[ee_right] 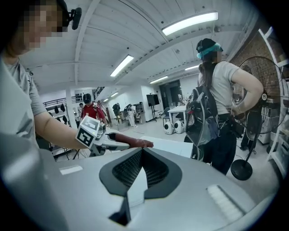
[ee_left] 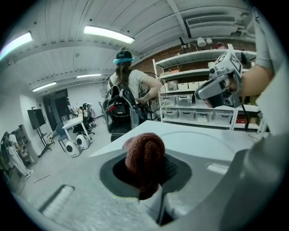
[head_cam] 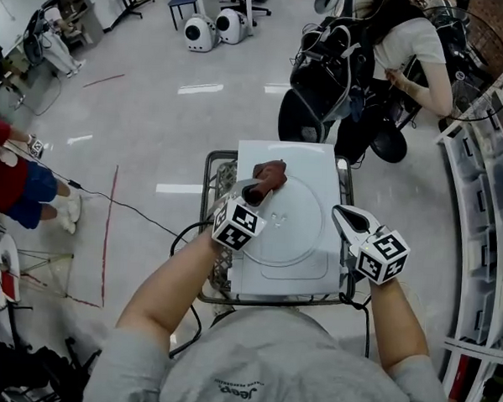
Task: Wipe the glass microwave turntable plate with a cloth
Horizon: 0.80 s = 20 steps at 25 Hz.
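The clear glass turntable plate (head_cam: pixel 296 232) lies flat on a white microwave top (head_cam: pixel 252 276). My left gripper (head_cam: pixel 257 186) is shut on a bunched reddish-brown cloth (head_cam: pixel 271 173) at the plate's far left rim. In the left gripper view the knitted cloth (ee_left: pixel 144 153) bulges up from between the jaws, with the plate's curved rim (ee_left: pixel 205 135) behind it. My right gripper (head_cam: pixel 343 213) hovers at the plate's right edge, shut with nothing in it; its pads (ee_right: pixel 151 169) meet. From the right gripper view the cloth (ee_right: pixel 135 143) shows to the left.
The microwave rests on a wire cart (head_cam: pixel 212 164). A person with a black backpack (head_cam: pixel 369 51) stands just beyond it, beside a floor fan (head_cam: pixel 473 65). Shelves of plastic bins (head_cam: pixel 487 200) run along the right. Another person in red (head_cam: pixel 9 179) is at the left.
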{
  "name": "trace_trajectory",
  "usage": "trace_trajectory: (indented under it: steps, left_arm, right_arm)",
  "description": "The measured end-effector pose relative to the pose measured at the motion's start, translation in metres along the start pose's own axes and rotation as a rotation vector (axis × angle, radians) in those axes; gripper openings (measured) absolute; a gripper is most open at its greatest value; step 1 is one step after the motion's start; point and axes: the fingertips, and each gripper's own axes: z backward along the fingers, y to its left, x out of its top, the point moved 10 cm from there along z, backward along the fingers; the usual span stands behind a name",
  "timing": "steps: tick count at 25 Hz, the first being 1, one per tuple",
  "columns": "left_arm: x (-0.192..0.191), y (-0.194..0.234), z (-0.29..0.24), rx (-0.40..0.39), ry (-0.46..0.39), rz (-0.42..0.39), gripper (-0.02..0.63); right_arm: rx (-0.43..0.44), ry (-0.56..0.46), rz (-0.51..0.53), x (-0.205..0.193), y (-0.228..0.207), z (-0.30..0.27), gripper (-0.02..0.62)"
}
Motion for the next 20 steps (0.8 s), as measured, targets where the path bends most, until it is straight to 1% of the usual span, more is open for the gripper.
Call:
trace_trajectory:
  steps: [4,8,12,20]
  left_arm:
    - [-0.004,-0.015,0.010,-0.043,0.027,0.020,0.069]
    - [-0.011,-0.038,0.033,-0.094,0.038,0.054,0.069]
    - [-0.021,-0.072,0.058,-0.145,0.055,0.050,0.069]
    - [-0.040,-0.122,0.113,-0.245,0.075,0.086,0.069]
  right_arm:
    - [0.012,0.001,-0.004,-0.001,0.001,-0.003,0.009]
    - [0.031,0.000,0.006,0.000,0.007,-0.003,0.009]
    - [0.046,-0.004,0.023,0.000,0.019,-0.001,0.009]
    - [0.080,-0.004,0.055,0.002,0.053,-0.001,0.009]
